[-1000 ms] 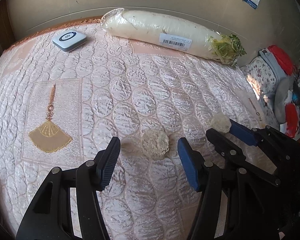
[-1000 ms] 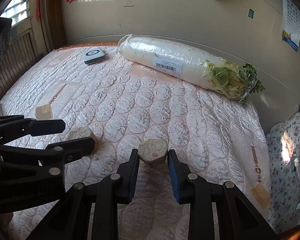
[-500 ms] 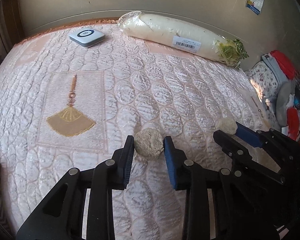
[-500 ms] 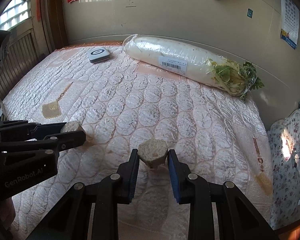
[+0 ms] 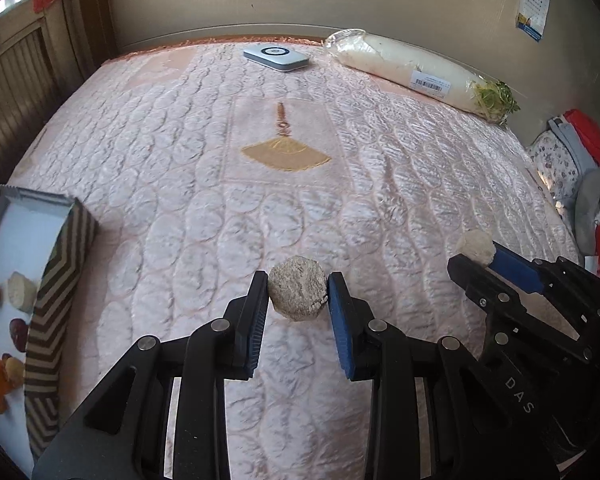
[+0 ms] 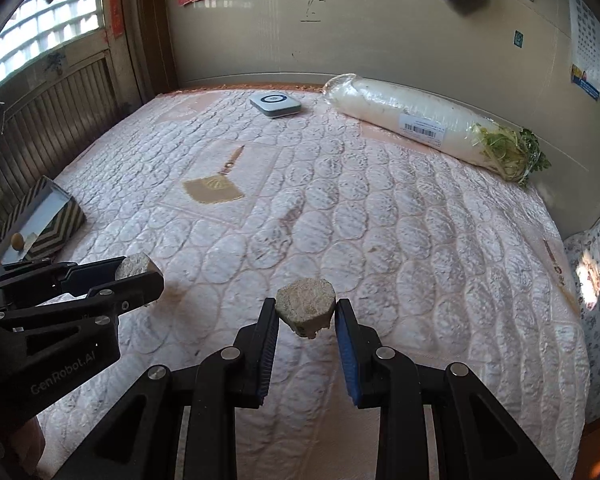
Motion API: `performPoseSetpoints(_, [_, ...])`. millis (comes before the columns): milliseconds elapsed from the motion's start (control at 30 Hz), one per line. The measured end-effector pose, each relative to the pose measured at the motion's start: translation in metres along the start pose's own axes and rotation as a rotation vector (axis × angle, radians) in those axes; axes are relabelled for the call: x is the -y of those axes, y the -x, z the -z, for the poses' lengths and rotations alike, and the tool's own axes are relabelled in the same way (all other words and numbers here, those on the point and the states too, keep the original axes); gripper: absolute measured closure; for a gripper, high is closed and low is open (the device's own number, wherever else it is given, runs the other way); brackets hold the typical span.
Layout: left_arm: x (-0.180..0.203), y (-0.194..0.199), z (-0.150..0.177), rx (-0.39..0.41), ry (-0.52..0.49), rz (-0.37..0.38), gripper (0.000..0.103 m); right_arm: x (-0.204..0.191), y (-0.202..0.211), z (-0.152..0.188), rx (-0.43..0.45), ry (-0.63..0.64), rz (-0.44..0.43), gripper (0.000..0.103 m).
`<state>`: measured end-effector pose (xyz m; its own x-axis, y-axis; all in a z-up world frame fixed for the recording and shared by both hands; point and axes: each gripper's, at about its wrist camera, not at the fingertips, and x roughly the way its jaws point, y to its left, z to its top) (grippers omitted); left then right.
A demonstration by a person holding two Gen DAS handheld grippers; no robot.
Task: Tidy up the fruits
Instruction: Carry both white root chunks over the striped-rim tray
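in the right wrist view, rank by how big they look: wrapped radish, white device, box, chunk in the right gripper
1. radish, clearly the largest.
2. box, partly cut off by the left gripper.
3. and 4. chunk and device look alike; the chunk sits nearest the camera in the right gripper, so no ranking.

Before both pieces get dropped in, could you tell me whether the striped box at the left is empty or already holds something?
Not empty. The striped box is open-topped, and several small orange, red and pale pieces lie on its white floor.
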<state>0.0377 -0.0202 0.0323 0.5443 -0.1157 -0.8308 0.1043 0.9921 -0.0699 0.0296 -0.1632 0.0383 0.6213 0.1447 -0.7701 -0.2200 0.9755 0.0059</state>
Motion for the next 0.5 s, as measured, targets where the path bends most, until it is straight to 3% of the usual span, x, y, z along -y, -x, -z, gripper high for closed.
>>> performPoseSetpoints(500, [-0.1, 0.068, 0.055, 0.111, 0.067, -0.156, 0.073, -0.113, 0.025, 0.01, 0.072, 0.109, -0.135, 0.075])
